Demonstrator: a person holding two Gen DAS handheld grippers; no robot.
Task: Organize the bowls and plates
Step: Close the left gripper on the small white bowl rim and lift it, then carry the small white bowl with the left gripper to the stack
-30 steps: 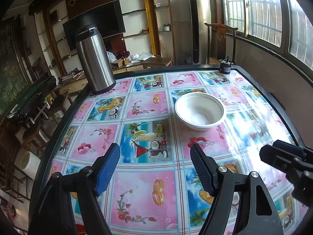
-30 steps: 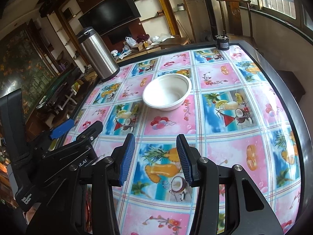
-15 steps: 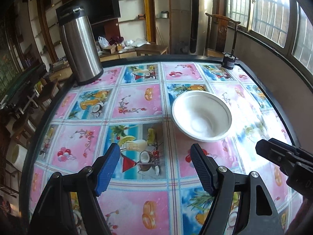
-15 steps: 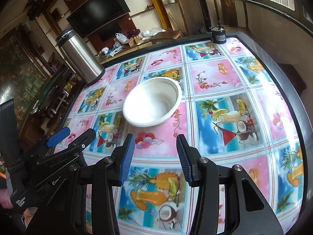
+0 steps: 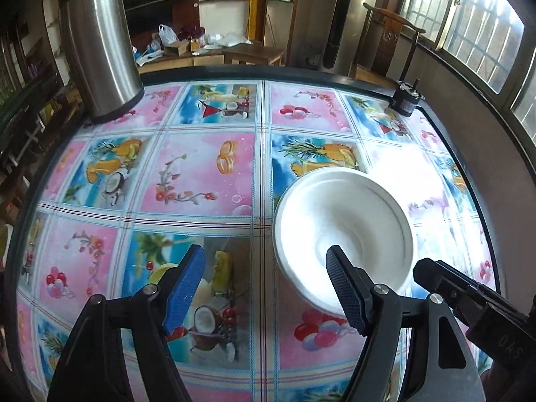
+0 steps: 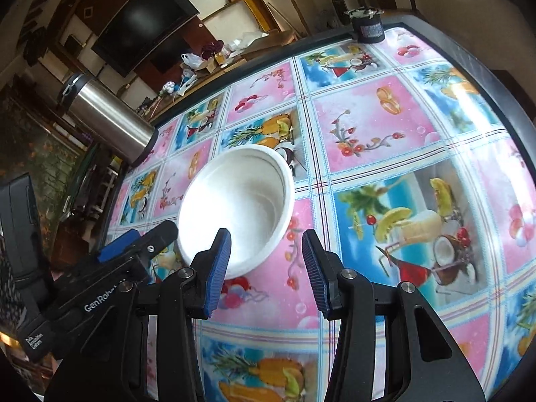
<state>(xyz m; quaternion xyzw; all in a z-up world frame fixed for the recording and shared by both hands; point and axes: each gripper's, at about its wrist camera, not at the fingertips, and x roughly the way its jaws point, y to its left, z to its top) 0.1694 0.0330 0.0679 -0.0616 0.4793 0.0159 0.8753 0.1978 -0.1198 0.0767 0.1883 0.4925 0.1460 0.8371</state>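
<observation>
A white foam bowl [image 5: 345, 231] stands upright on the fruit-print tablecloth; it also shows in the right wrist view [image 6: 238, 207]. My left gripper [image 5: 264, 288] is open, just above the table, with its right finger over the bowl's near left rim. My right gripper [image 6: 266, 268] is open and empty, its left finger over the bowl's near rim. The right gripper's fingers [image 5: 445, 284] reach in from the right in the left wrist view, next to the bowl. The left gripper [image 6: 134, 251] shows at the left of the right wrist view.
A tall steel thermos [image 5: 100, 43] stands at the table's far left corner; it also shows in the right wrist view [image 6: 107, 120]. A small black device [image 5: 407, 98] sits at the far right edge. The table [image 5: 301, 73] has a dark raised rim. A wooden chair [image 5: 388, 43] stands behind.
Both grippers have moved forward and down towards the bowl, which now lies right at their fingertips. Both stay open. The bowl has not moved.
</observation>
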